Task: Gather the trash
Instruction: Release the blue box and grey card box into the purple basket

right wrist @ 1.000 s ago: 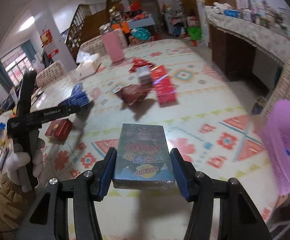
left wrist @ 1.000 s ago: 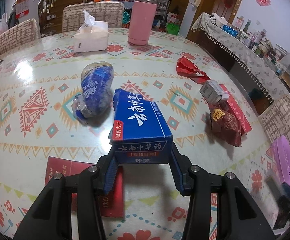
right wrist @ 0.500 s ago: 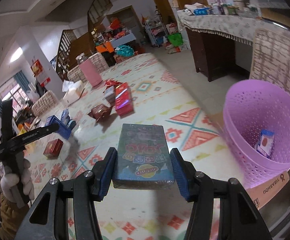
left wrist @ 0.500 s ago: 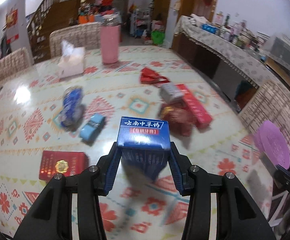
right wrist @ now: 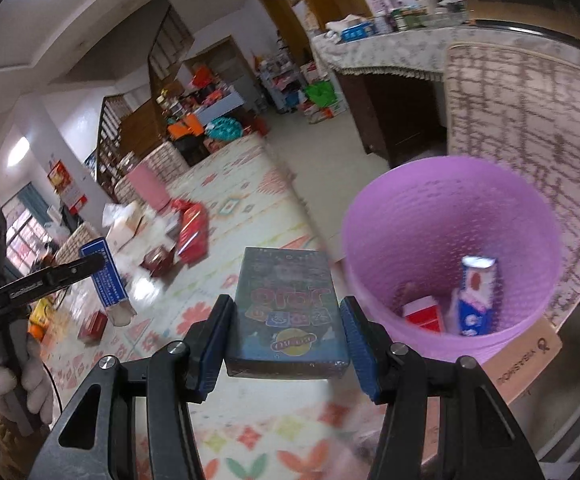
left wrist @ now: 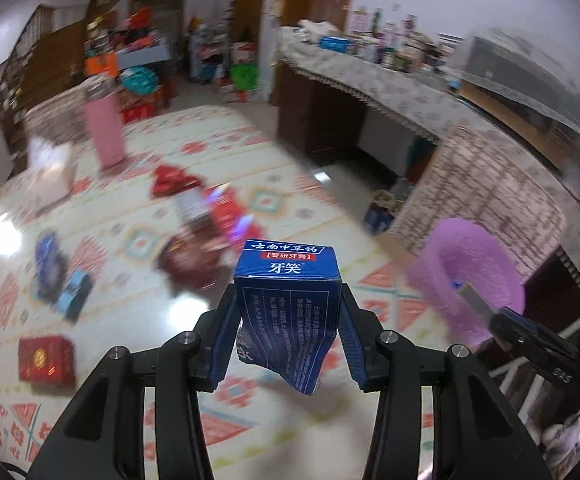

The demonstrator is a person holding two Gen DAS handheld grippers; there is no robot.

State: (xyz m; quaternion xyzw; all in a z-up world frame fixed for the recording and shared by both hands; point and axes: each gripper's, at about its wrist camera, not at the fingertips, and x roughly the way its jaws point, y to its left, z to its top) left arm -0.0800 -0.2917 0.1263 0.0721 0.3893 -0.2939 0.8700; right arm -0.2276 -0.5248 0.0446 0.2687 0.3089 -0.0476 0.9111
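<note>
My left gripper [left wrist: 287, 316] is shut on a blue toothpaste box [left wrist: 287, 300], held upright above the patterned table [left wrist: 129, 312]. My right gripper [right wrist: 287, 328] is shut on a dark grey-blue flat packet [right wrist: 285, 308] near the table's edge. Just right of it stands the purple waste basket [right wrist: 374, 232] with several small cartons [right wrist: 474, 296] inside. In the left wrist view the purple waste basket [left wrist: 470, 264] is at the right, beyond the table's edge. The left gripper with its blue box [right wrist: 107, 276] shows at the left of the right wrist view, held by a gloved hand [right wrist: 29, 380].
On the table lie a red box [left wrist: 45, 360], a blue wrapper [left wrist: 49, 260], a small light-blue packet [left wrist: 75, 294], dark red bags [left wrist: 193, 256], red packets [left wrist: 225, 208], a tissue pack [left wrist: 49, 172] and a pink flask [left wrist: 103, 132]. A chair back [right wrist: 530, 128] stands behind the basket.
Both grippers swung right with their loads. The blue box rose off the table and tipped upright. The purple basket came from the frame's right edge to close beside the right gripper.
</note>
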